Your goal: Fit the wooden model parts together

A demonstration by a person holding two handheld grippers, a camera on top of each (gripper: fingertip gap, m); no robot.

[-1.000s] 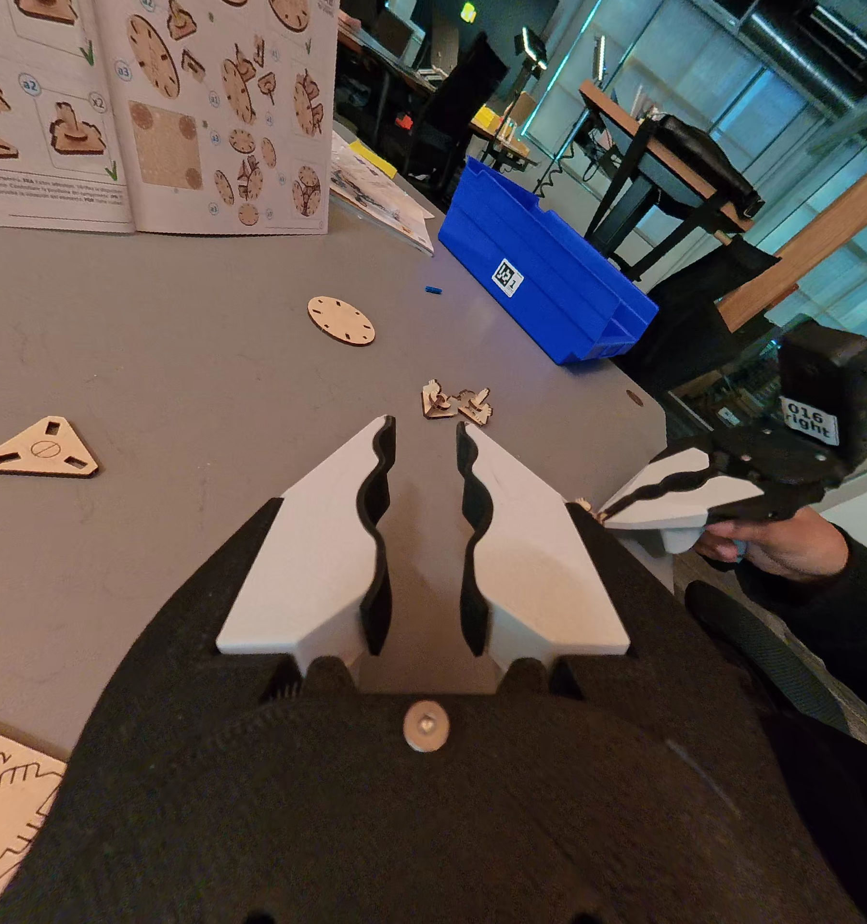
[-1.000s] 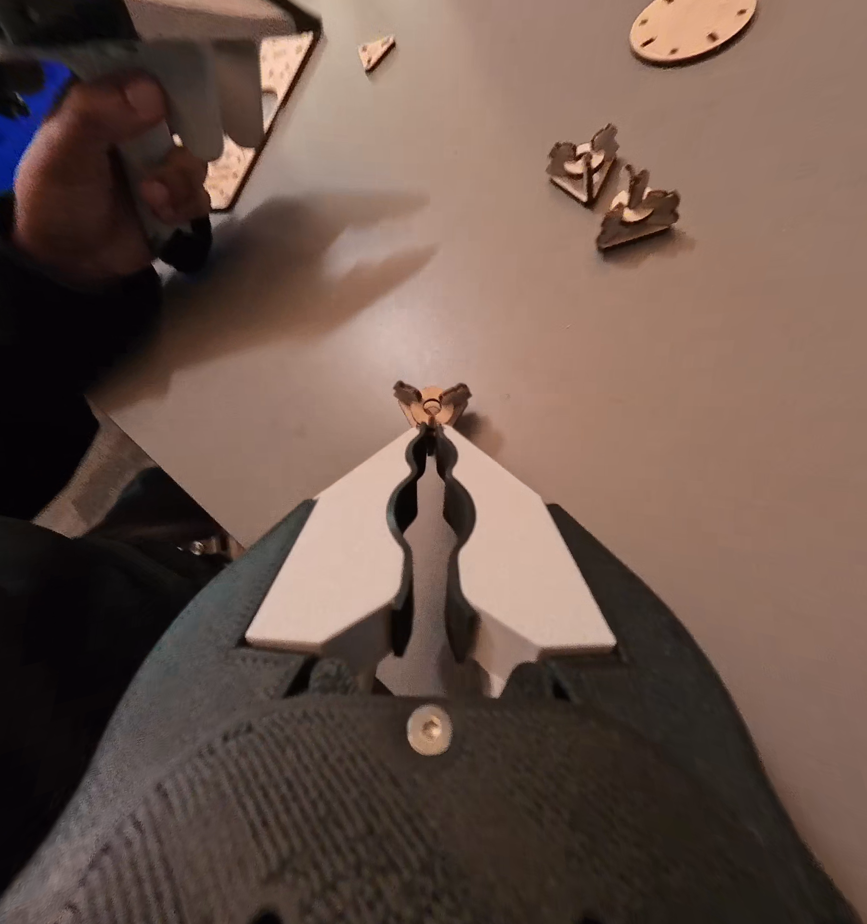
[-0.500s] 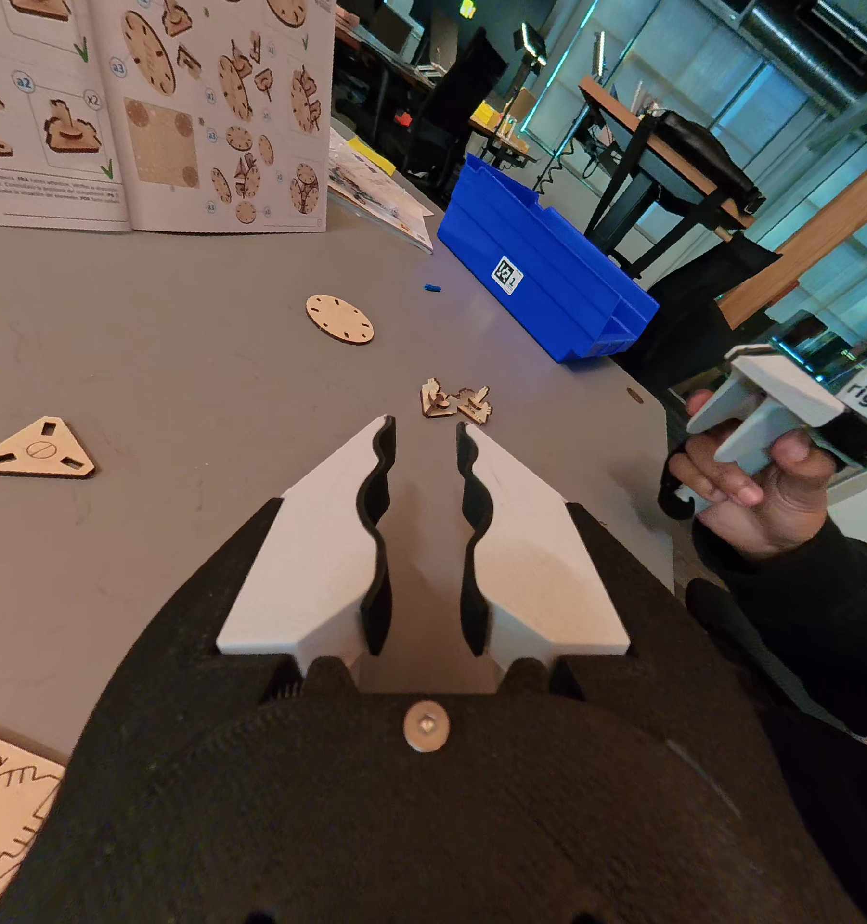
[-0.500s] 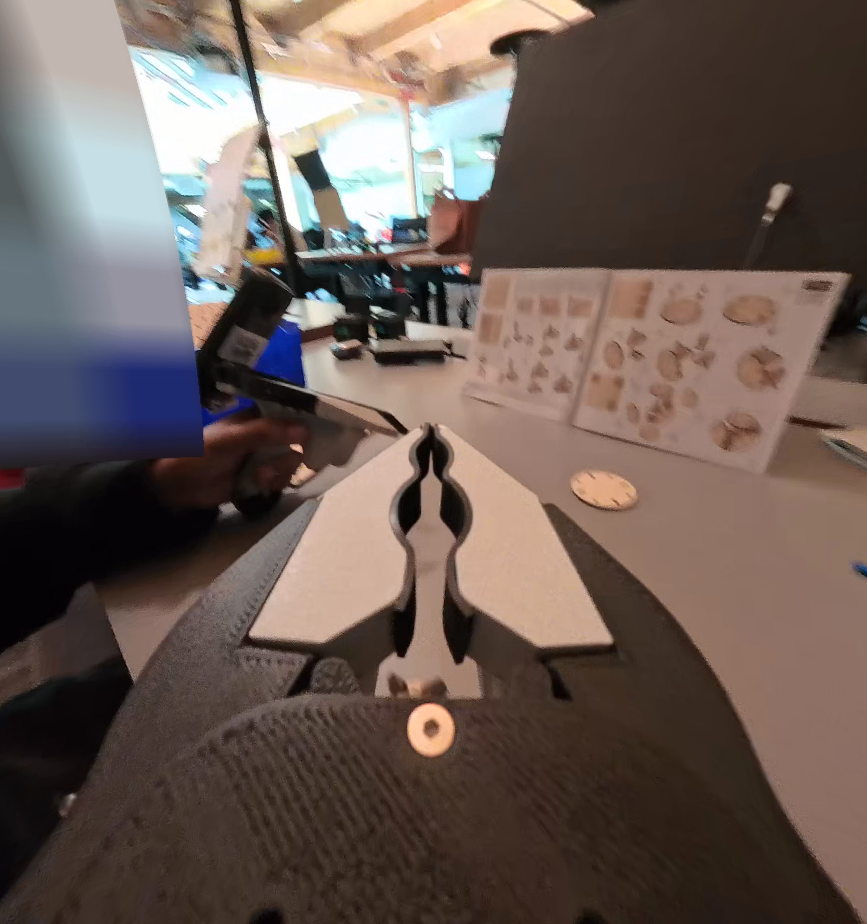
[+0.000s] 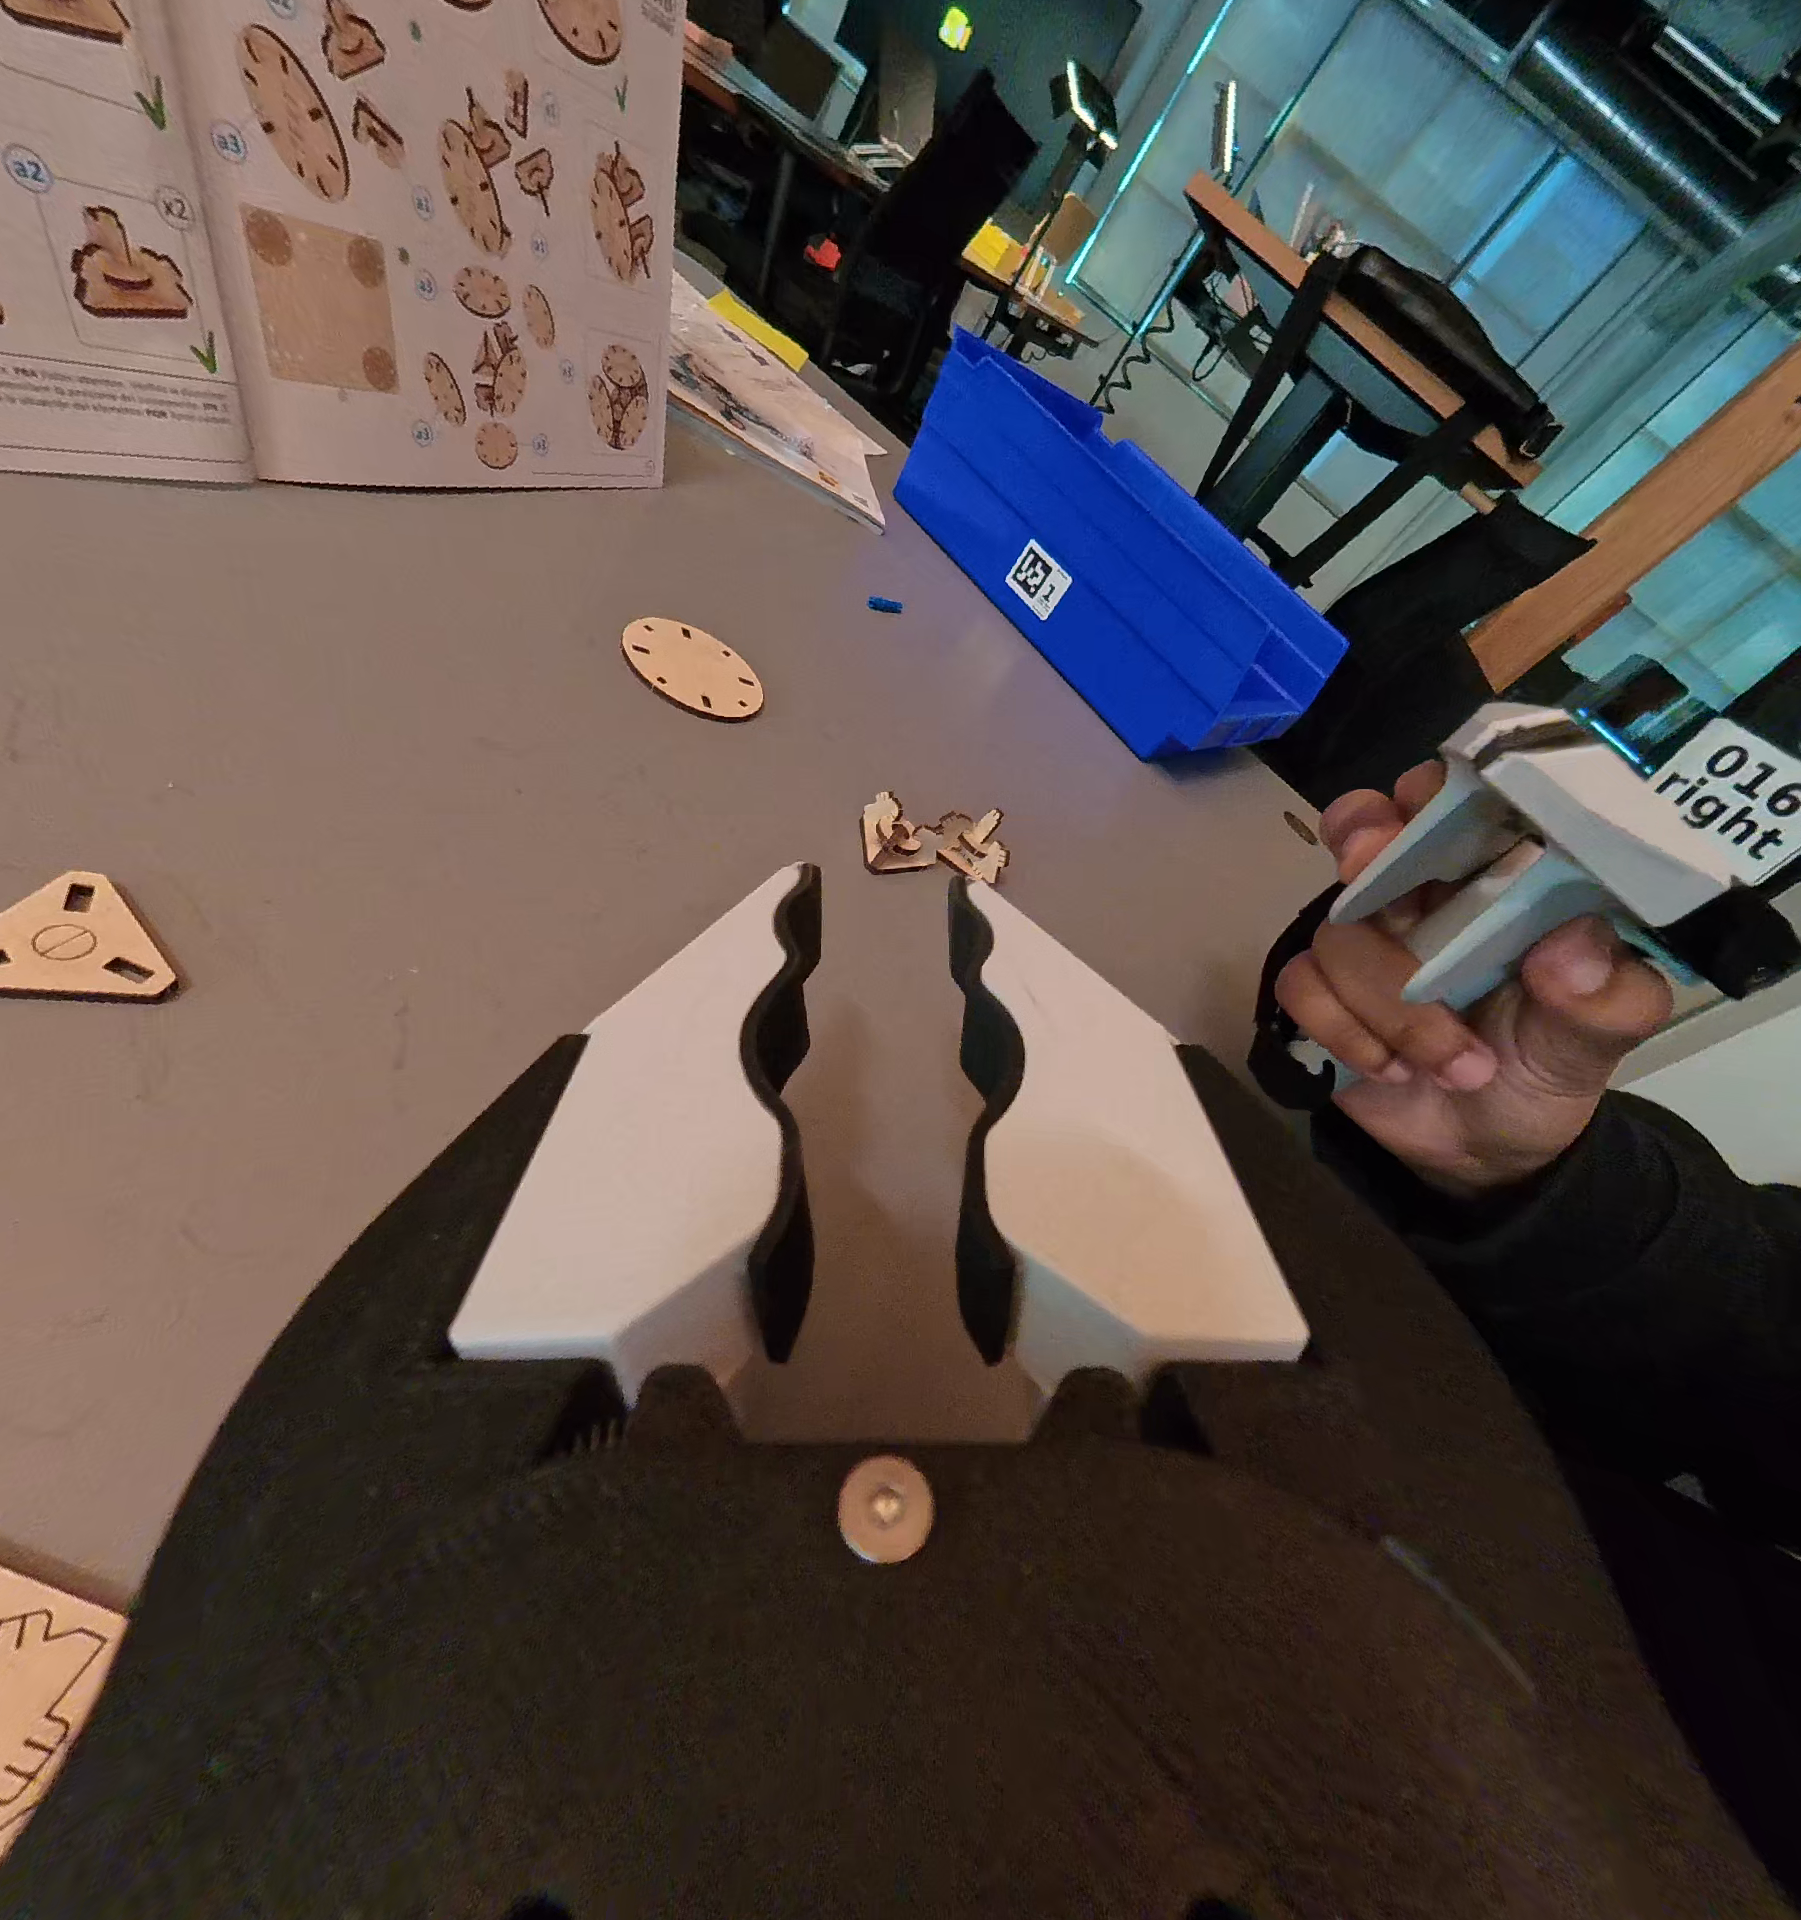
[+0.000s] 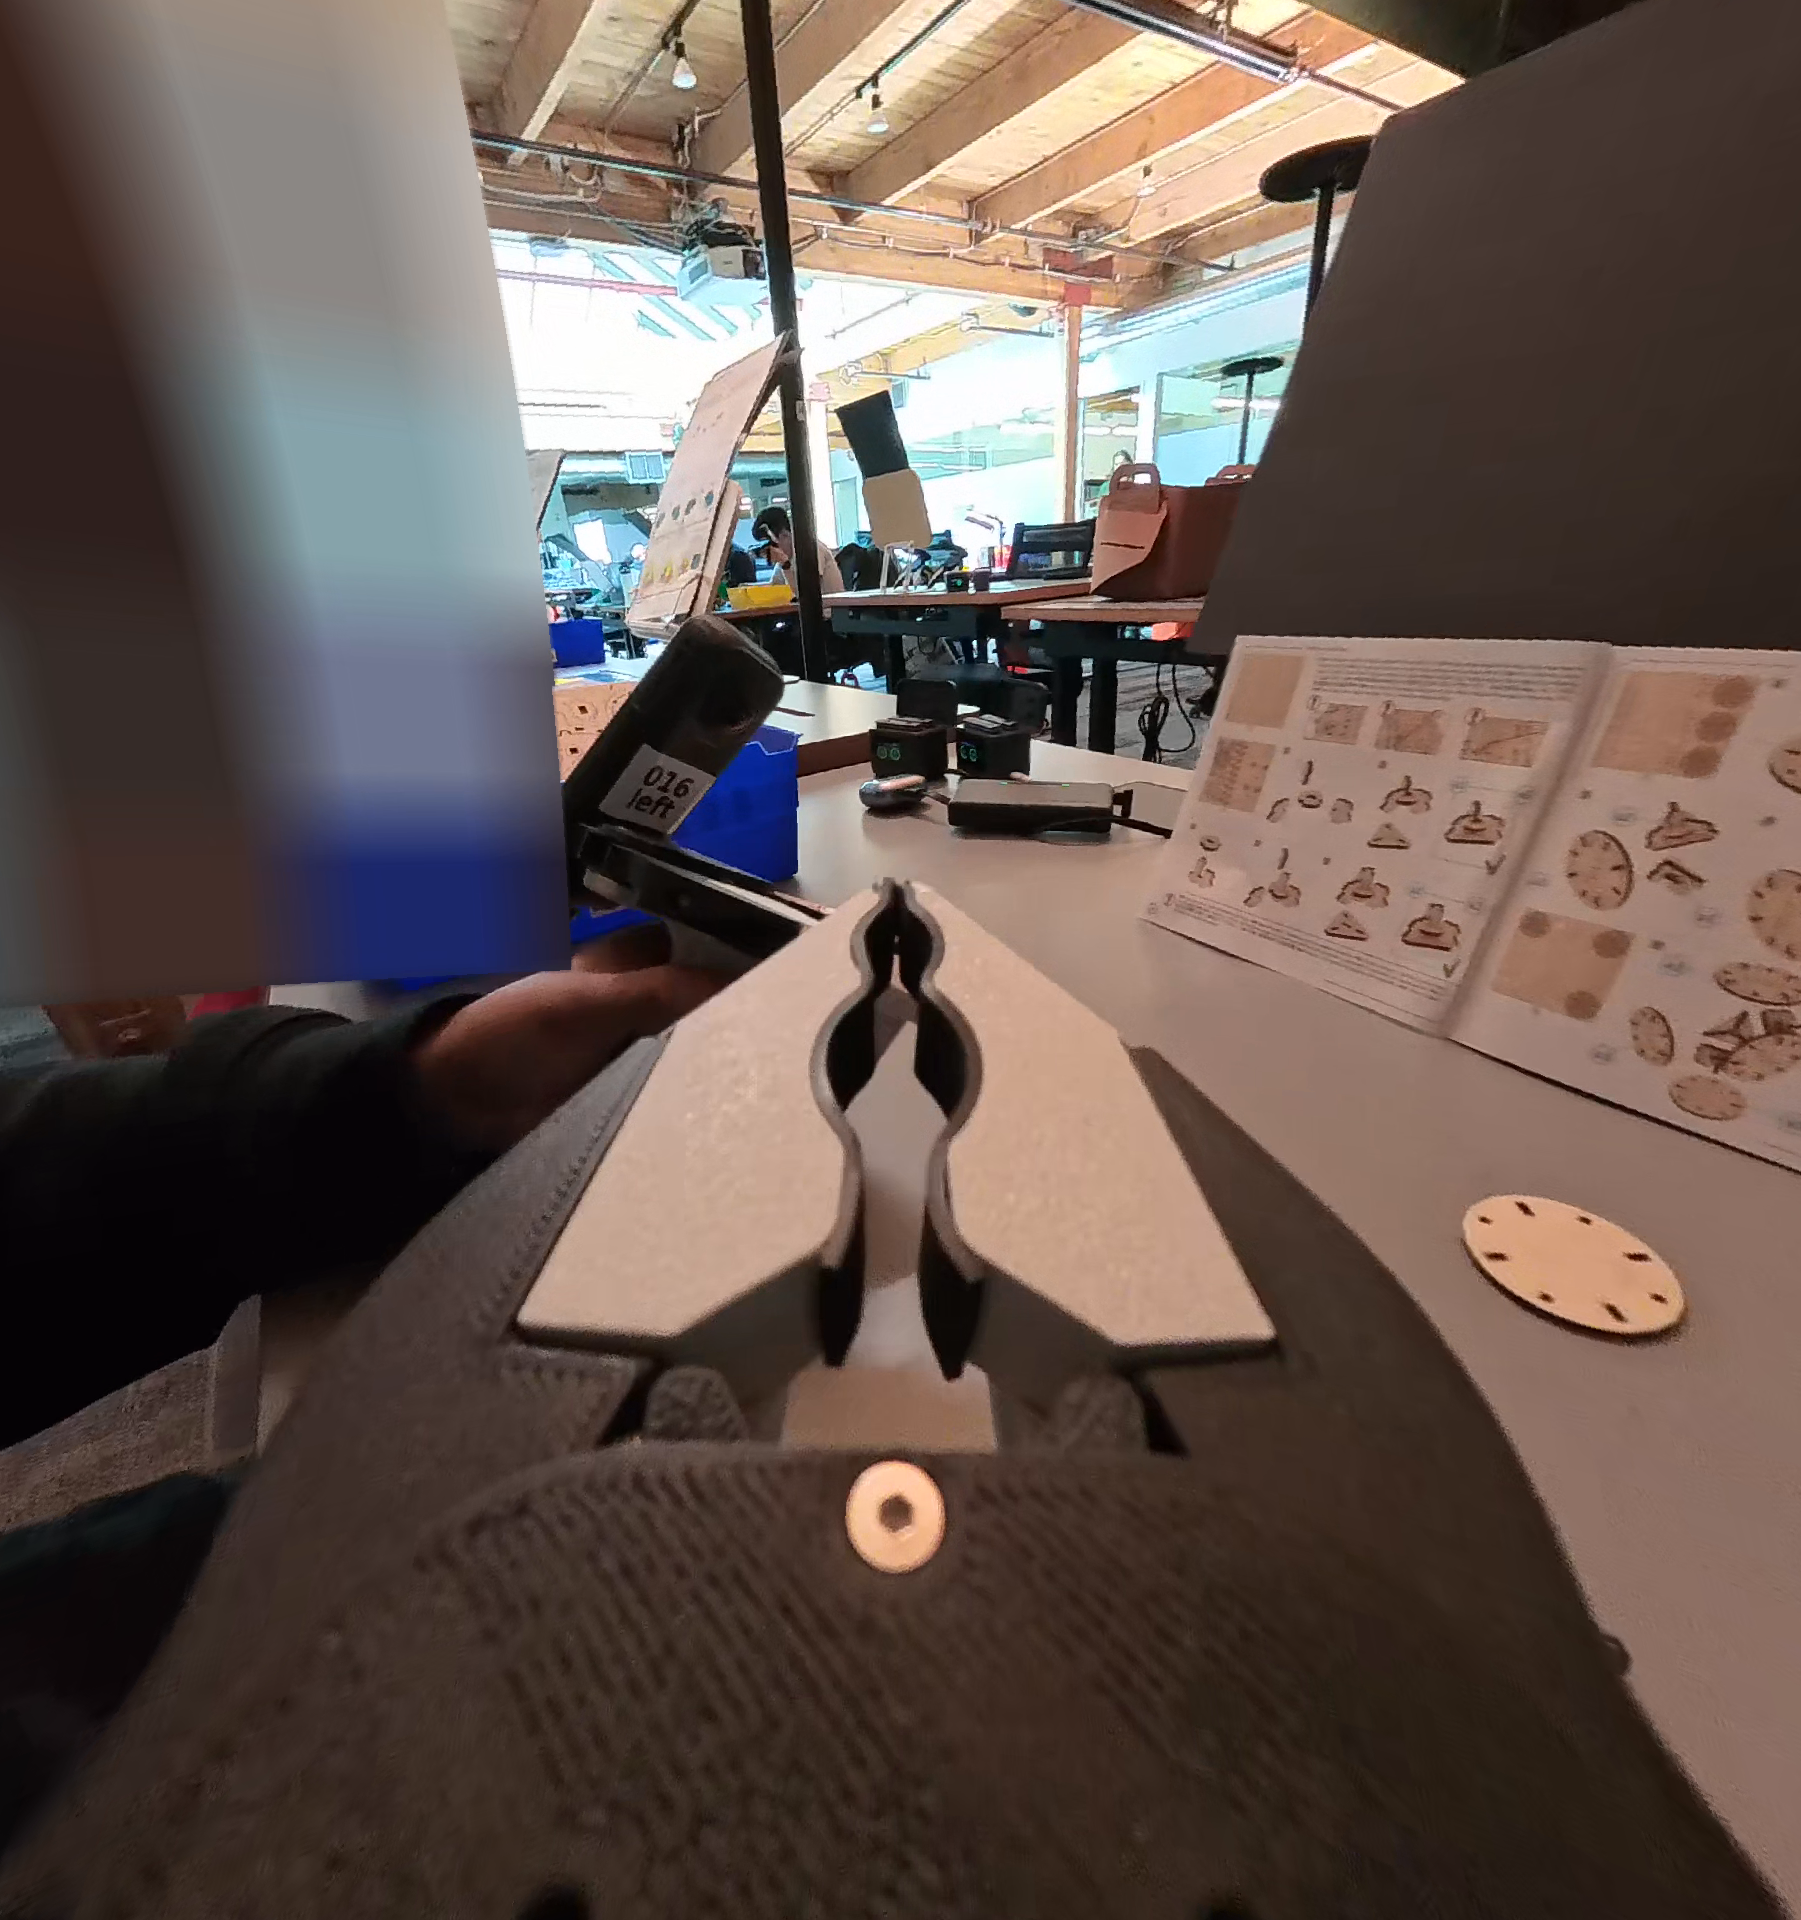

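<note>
My left gripper (image 5: 883, 881) is open and empty, low over the grey table (image 5: 356, 748). Two small wooden assemblies (image 5: 932, 842) lie just beyond its fingertips. A round wooden disc (image 5: 691, 667) lies farther off, and a wooden triangle plate (image 5: 60, 940) lies to the left. My right gripper (image 6: 894, 888) is shut, with its tips pressed together, and is raised above the table's near edge. I see no wooden piece at its tips. A hand holds its handle (image 5: 1498, 904) at the right of the left wrist view. The disc (image 6: 1571, 1262) lies to its right.
An open instruction booklet (image 5: 356, 260) stands at the back of the table and also shows in the right wrist view (image 6: 1602, 883). A blue bin (image 5: 1114, 582) sits at the far right edge. A cut wooden sheet (image 5: 2, 1704) lies at the near left. Black devices (image 6: 1031, 805) sit farther back.
My right gripper rose from the table edge and tilted up to look across the room. The small wooden piece at its tips a second ago no longer shows there. My left gripper stayed still.
</note>
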